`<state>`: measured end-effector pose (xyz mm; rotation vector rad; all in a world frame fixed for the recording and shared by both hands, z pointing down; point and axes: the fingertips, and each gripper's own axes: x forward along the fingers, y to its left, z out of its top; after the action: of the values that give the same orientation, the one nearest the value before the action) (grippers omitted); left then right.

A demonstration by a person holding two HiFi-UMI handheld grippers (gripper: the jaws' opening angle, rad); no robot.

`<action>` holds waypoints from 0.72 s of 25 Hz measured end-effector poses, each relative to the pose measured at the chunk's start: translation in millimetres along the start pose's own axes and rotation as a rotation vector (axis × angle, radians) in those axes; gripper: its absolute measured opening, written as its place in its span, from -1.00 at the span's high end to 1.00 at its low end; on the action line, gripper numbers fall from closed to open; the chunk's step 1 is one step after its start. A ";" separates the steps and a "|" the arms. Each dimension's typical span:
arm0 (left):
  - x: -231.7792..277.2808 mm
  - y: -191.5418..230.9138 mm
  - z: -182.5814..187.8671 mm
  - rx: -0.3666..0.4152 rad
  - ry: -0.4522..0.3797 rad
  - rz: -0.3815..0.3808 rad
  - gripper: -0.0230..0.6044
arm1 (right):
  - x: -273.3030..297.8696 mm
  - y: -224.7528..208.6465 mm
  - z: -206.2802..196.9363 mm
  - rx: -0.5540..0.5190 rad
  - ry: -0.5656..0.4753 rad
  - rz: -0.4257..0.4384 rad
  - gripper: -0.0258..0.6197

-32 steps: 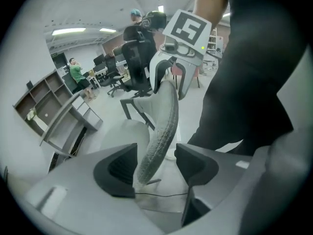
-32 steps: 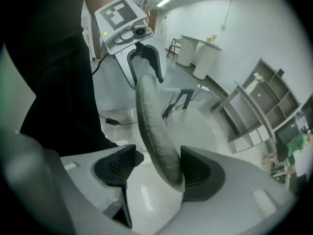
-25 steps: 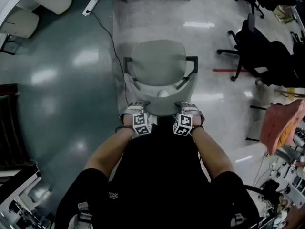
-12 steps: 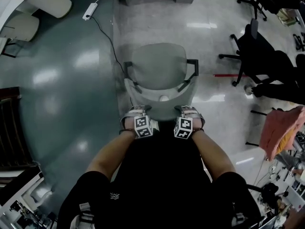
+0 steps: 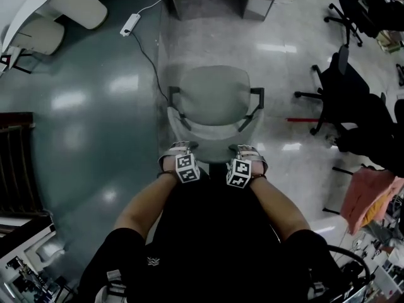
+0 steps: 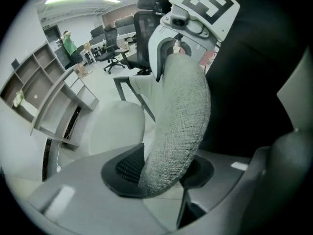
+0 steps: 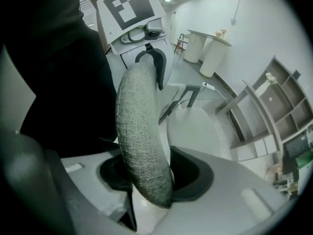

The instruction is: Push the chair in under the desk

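Chair (image 5: pixel 211 93) gripped by its backrest (image 5: pixel 214 141)
Left gripper (image 5: pixel 180 153), its jaws just tightened, clamps the backrest rim at 7 o'clock; right gripper (image 5: pixel 246 154) clamps it at 5 o'clock.

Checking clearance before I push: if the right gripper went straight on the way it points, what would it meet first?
The chair's backrest: its padded top edge sits clamped between the right gripper's jaws, so going on would likely push it deeper into them.

Tongs (image 7: pixel 151 176) clamping chair backrest (image 7: pixel 138 126), shelves (image 7: pixel 274 106) beyond
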<state>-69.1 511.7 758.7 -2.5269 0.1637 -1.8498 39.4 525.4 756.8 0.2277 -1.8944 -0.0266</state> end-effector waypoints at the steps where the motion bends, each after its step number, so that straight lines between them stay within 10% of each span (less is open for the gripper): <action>1: 0.2 9.4 -0.4 0.005 0.002 -0.001 0.37 | 0.5 -9.0 2.4 0.001 -0.006 0.001 0.37; 18: 14.8 127.9 5.2 0.004 -0.008 -0.003 0.37 | 26.6 -123.8 13.2 0.019 0.007 0.010 0.38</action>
<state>-70.0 383.0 762.6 -2.5333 0.1557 -1.8385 36.6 398.2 761.1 0.2306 -1.8892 -0.0011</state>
